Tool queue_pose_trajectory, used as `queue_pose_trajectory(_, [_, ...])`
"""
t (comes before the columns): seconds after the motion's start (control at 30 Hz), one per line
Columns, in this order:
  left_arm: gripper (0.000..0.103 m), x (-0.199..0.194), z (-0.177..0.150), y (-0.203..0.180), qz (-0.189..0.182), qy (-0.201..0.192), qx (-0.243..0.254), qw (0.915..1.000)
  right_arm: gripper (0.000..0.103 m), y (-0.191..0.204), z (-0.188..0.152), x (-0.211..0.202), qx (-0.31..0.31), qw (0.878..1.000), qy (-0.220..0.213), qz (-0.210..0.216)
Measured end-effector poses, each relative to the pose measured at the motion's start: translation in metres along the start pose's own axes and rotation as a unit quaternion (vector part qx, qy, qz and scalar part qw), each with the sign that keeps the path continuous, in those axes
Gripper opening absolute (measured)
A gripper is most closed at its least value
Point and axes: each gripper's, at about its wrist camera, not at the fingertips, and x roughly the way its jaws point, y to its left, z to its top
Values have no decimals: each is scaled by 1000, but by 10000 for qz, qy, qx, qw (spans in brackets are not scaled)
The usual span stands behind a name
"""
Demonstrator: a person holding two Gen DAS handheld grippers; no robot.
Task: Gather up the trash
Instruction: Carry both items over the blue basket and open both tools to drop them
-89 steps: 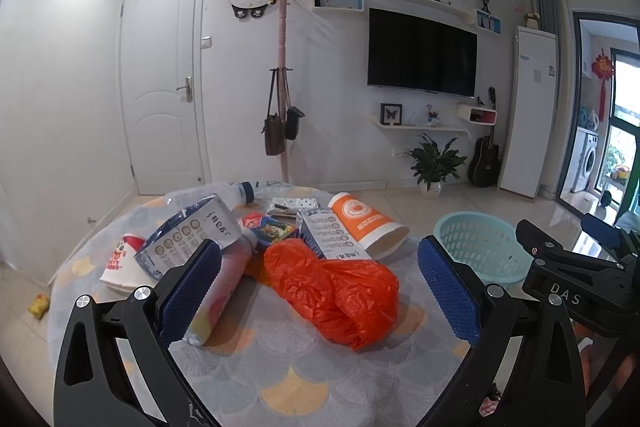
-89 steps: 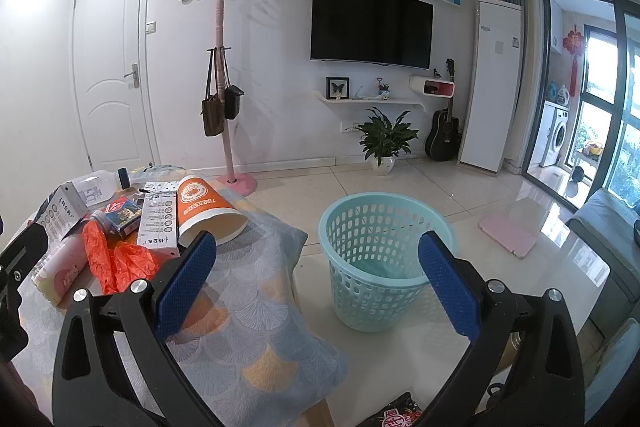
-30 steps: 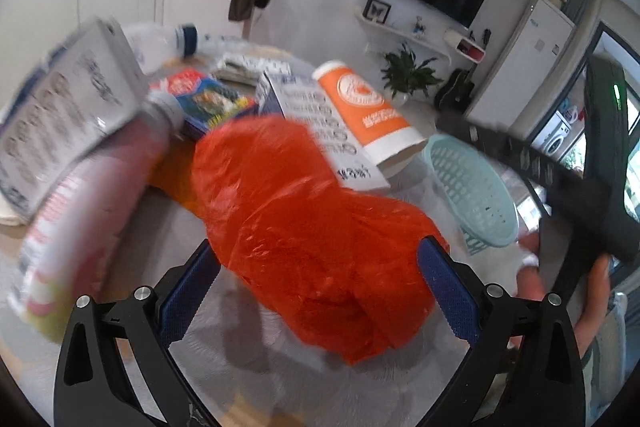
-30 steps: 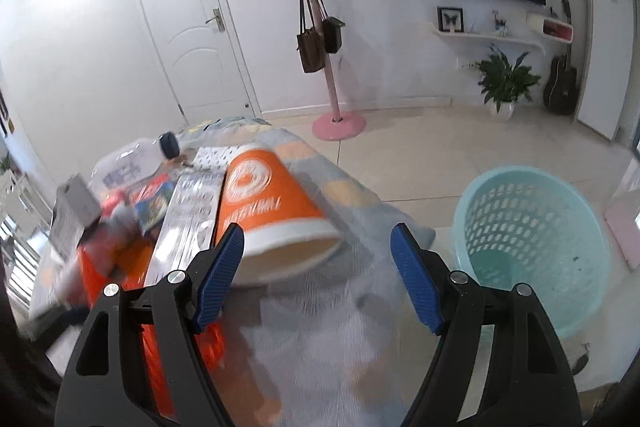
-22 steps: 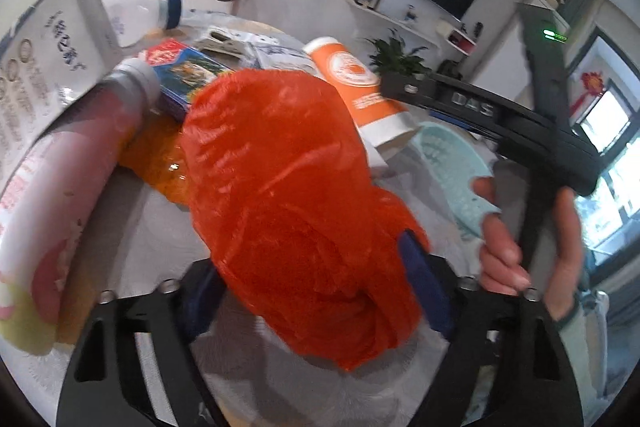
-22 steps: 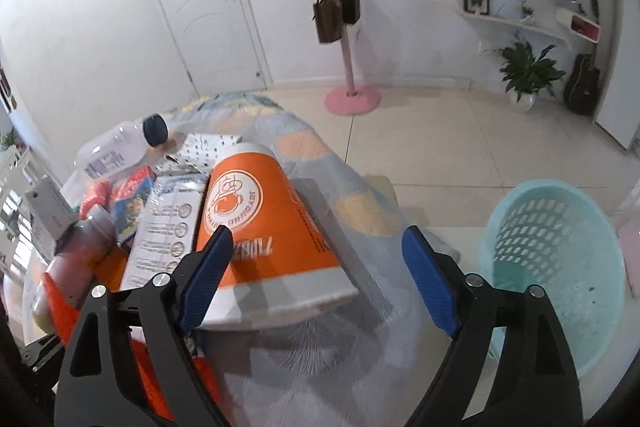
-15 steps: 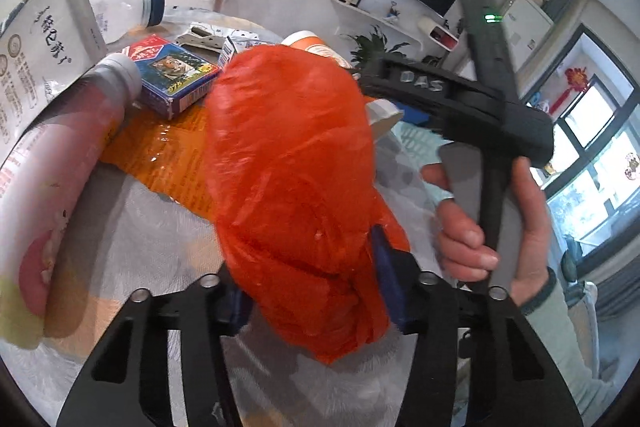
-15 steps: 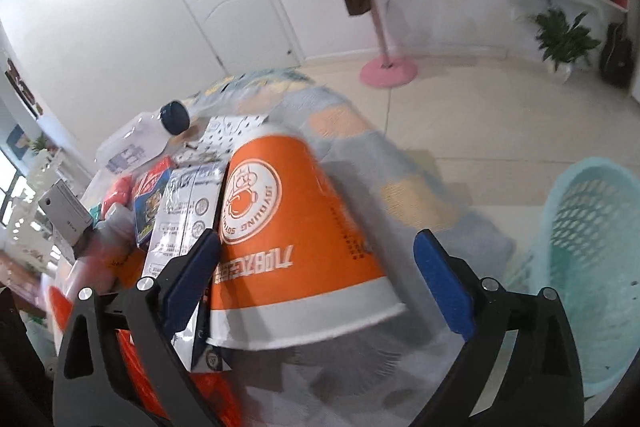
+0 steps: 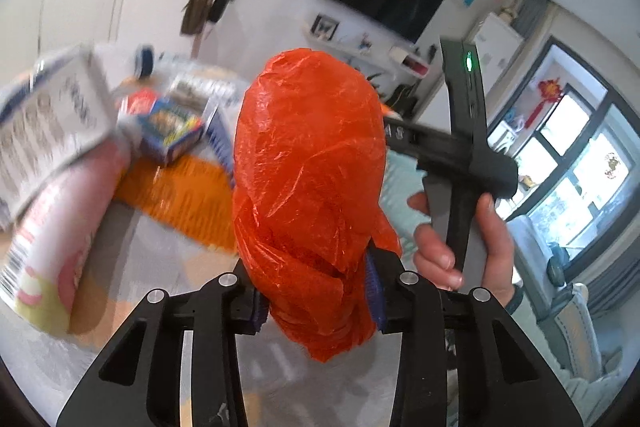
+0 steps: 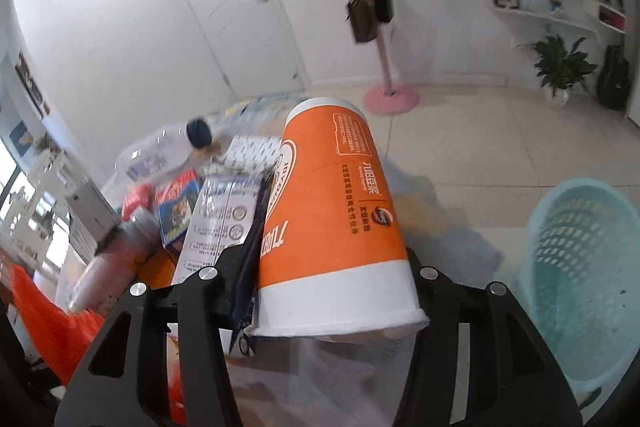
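My left gripper (image 9: 318, 297) is shut on a crumpled orange plastic bag (image 9: 308, 163) and holds it up above the table. My right gripper (image 10: 332, 283) is closed around a big orange and white paper cup (image 10: 332, 223) that lies on its side; its fingers sit on both sides near the rim. The same bag shows at the lower left of the right wrist view (image 10: 48, 323). A light blue trash basket (image 10: 584, 267) stands on the floor to the right of the table.
More trash lies on the table: a pink bottle (image 9: 60, 227), a white carton (image 9: 44, 123), a small blue box (image 10: 176, 211), a flat white packet (image 10: 220, 223) and a clear bottle with a blue cap (image 10: 160, 147). A pink coat stand (image 10: 384, 83) stands behind.
My left gripper has closed on the orange bag and lifted it off the table. My right gripper has moved in over the orange cup and closed around it.
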Motion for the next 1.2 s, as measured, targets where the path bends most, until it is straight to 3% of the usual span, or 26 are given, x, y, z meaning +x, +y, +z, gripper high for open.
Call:
queue_pose_trajectory(0.17, [36, 0, 28, -34, -229, -147, 371, 9989, 50, -27, 3, -54, 183, 9980, -515, -327])
queue_pose_trajectory(0.4, [36, 61, 66, -94, -497, 115, 899, 9946, 50, -94, -4, -110, 643, 9850, -883, -1336])
queue_pose_trajectory(0.7, [37, 192, 74, -137, -659, 918, 911, 9894, 51, -192, -34, -100, 1571, 9598, -281, -2308])
queue_pose_trajectory(0.87, [41, 245, 65, -136, -570, 1306, 798, 9866, 51, -230, -52, -87, 2019, 9486, 29, -2438])
queue_pose_trajectory(0.97, [47, 254, 62, -135, -565, 1402, 671, 9862, 53, -244, -58, -80, 2156, 9436, 193, -2503])
queue_pose_trajectory(1.03, [59, 256, 61, -134, -542, 1458, 670, 9856, 59, -248, -59, -77, 2223, 9425, 216, -2485])
queue_pose_trajectory(1.2, [62, 237, 65, -131, -531, 1274, 731, 9877, 61, -247, -63, -84, 2243, 9414, 133, -2516])
